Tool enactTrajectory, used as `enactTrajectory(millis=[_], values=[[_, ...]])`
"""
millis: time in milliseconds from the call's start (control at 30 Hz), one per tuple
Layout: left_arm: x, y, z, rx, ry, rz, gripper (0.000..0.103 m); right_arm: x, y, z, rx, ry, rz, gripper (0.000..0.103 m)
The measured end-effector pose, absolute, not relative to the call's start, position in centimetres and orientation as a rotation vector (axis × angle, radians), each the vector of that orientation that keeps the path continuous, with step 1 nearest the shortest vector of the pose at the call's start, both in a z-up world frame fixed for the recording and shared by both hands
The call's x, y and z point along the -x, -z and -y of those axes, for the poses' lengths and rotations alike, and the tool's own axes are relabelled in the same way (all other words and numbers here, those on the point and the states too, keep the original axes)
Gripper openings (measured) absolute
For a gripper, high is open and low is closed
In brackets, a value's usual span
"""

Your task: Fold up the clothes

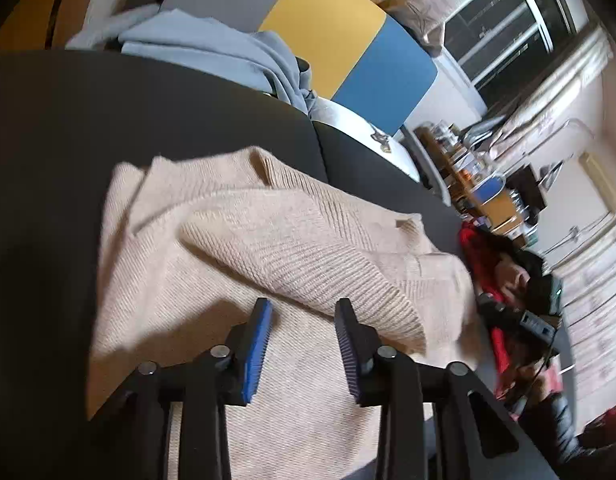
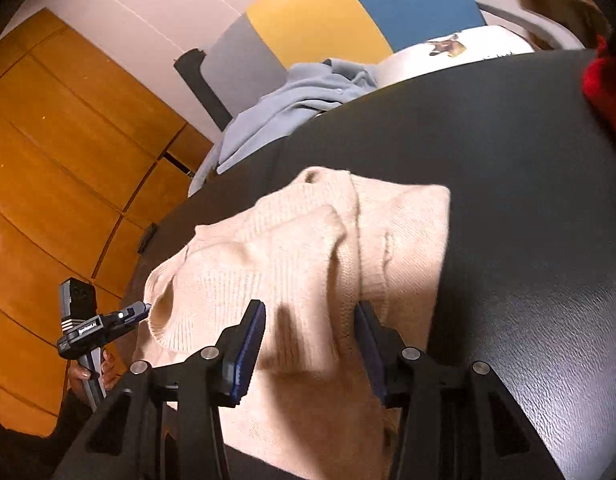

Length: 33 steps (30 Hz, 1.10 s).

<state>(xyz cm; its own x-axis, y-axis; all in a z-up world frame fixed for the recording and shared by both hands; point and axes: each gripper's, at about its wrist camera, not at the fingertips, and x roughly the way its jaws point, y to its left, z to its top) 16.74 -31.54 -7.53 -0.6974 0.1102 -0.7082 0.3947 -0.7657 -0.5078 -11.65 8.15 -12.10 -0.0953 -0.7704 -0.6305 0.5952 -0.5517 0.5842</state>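
While both tools hang above it, the lines below take the beige sweater as the landmark.

Sweater: the beige sweater [image 1: 268, 248] is a ribbed knit lying on the black table [image 1: 108, 128], partly doubled, with one sleeve [image 1: 308, 256] laid slantwise across the body and its ribbed cuff toward the near edge.

Left gripper: the left gripper [image 1: 304, 344] hovers over the sweater's near part, fingers spread, nothing between them, beside the cuff.

Right gripper: the right gripper [image 2: 309, 344] hovers over the sweater's near part too, fingers spread and empty, astride a raised fold.

Other cloth: a grey-blue garment [image 1: 212, 52] lies bunched beyond the sweater at the table's far edge; a red cloth [image 1: 483, 248] sits off to one side of the sweater.

Handling: soft, limp and stretchy by my reckoning; light enough to lift, but it will sag and drag rather than hold a shape. The knit should grip the ridged pads well.

Where to hold: the ribbed cuff or hem, where the knit is firmer, or a doubled edge; a pinch mid-panel would likely only pull up a peak.

Stage: folds are in place, yet whether more are due I cannot tell.
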Motion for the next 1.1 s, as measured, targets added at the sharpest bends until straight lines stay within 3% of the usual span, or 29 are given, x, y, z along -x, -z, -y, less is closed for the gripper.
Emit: enactTrajectory(millis=[267,633,700,767,800,867,933,1033,1100], values=[[-14.9,5.0,35.5,-1.148,2.633,-0.702,0.050,12.6,13.5,-5.6,-1.235,1.720,0.205,0.048],[-7.1,9.9,36.4,-1.685,2.733,-0.540,0.052,13.7,15.4,-5.5,-1.313,1.619,0.298,0.049],[-6.9,10.1,36.6,-1.697,2.732,-0.565,0.049,13.9,15.6,-5.5,-1.320,1.611,0.307,0.049],[-7.1,9.8,36.7,-1.656,2.740,-0.567,0.022,13.8,15.7,-5.2,-1.324,1.610,0.308,0.049],[-7.5,9.4,36.6,-1.626,2.742,-0.541,0.004,13.7,15.6,-5.1,-1.324,1.615,0.299,0.049],[-8.4,8.6,36.4,-1.561,2.743,-0.478,0.001,13.2,15.0,-4.6,-1.310,1.672,0.214,0.035],[-10.1,7.7,37.0,-1.449,2.768,-0.580,0.002,12.6,14.4,-4.0,-1.305,1.716,0.147,0.032],[-12.7,6.4,38.2,-1.270,2.795,-0.752,0.001,12.1,13.5,-3.2,-1.291,1.721,0.114,0.017],[-14.5,5.5,39.0,-1.146,2.803,-0.863,0.001,11.9,12.9,-2.8,-1.284,1.697,0.121,0.017]])
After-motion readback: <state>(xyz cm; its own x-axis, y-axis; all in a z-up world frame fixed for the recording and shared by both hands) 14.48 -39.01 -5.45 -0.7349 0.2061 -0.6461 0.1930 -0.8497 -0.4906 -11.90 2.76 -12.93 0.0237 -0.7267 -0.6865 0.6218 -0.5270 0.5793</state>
